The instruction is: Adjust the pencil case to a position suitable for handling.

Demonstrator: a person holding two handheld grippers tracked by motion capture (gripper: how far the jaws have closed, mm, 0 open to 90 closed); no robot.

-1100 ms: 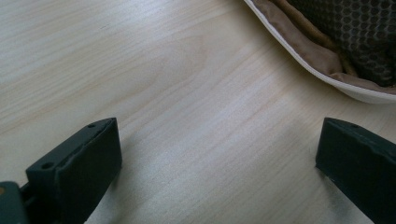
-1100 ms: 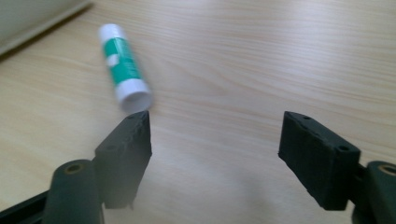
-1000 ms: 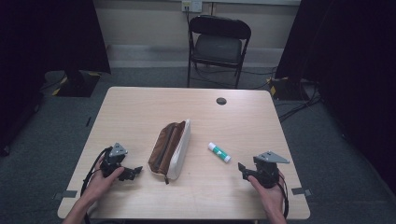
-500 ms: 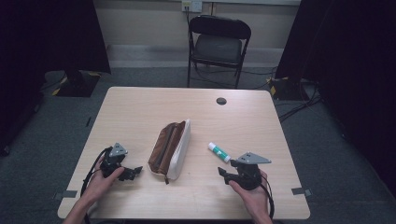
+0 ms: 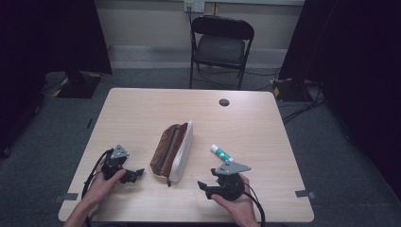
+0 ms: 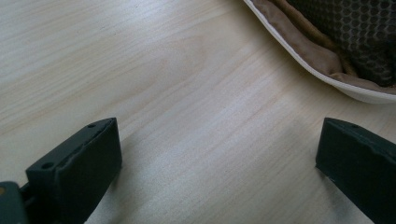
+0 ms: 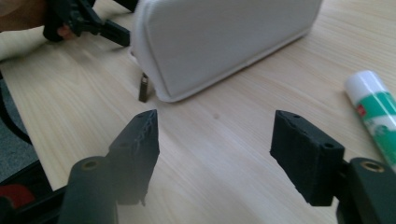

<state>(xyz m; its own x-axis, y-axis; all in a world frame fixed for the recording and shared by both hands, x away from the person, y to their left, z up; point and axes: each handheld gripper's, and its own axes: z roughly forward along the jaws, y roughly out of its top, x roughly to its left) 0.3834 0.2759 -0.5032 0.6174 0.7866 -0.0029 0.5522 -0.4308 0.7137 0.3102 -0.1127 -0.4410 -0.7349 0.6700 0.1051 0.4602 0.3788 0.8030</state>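
Observation:
A brown and white zip pouch (image 5: 172,151) lies in the middle of the wooden table (image 5: 142,113), its zip pull (image 7: 144,88) at the near end. A white and green glue stick (image 5: 222,152) lies just right of it. My left gripper (image 5: 135,174) rests near the front left, pointing at the pouch (image 6: 327,51), jaws open and empty (image 6: 219,158). My right gripper (image 5: 203,185) is held at the front, below the glue stick (image 7: 376,107), facing the pouch's white side (image 7: 224,42). Its jaws (image 7: 215,140) have just been opening, with nothing between them.
A black folding chair (image 5: 222,45) stands behind the table's far edge. A small black round disc (image 5: 224,102) sits near the far side of the table. Cables trail from both grippers over the front edge.
My right gripper has moved left along the front of the table, from the right corner to just below the glue stick. The left gripper, pouch and glue stick have stayed put.

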